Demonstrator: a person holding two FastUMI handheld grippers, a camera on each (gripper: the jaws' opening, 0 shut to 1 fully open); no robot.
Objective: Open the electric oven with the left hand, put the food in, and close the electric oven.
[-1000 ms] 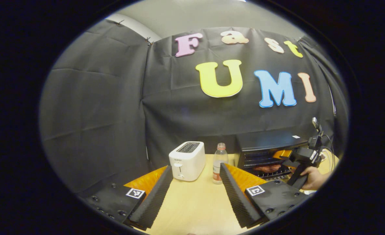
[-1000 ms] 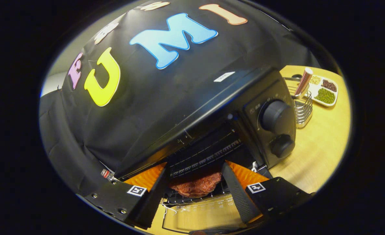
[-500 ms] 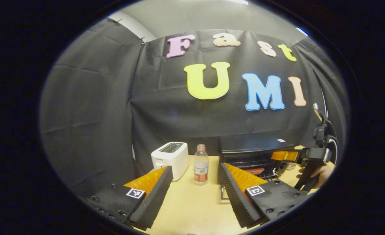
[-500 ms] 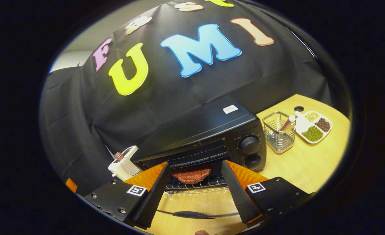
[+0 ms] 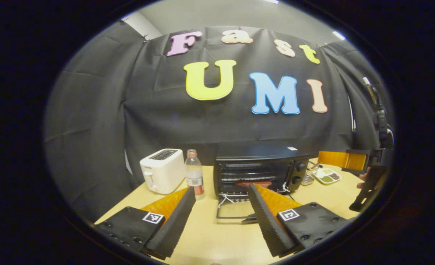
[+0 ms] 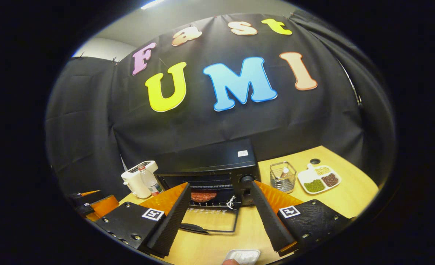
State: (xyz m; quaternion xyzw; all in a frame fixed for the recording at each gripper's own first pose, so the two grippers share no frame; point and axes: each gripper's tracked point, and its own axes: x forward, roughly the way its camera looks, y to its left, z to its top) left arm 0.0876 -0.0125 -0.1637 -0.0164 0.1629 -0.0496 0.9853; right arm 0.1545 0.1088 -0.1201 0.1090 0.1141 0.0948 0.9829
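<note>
The food (image 6: 203,196) was seen lying on the rack inside the electric oven (image 5: 256,167), whose door (image 6: 210,221) was folded down flat on the counter (image 6: 350,191). Both the left gripper (image 5: 221,209) and the right gripper (image 6: 219,215) were held back with jaws wide and empty. Closing was judged the step in hand: the door's handle would need lifting.

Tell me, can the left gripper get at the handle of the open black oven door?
Probably yes. The left gripper is open, and the black oven door's handle lies just ahead beside its right finger, on bare wooden table; nothing stands between.
</note>
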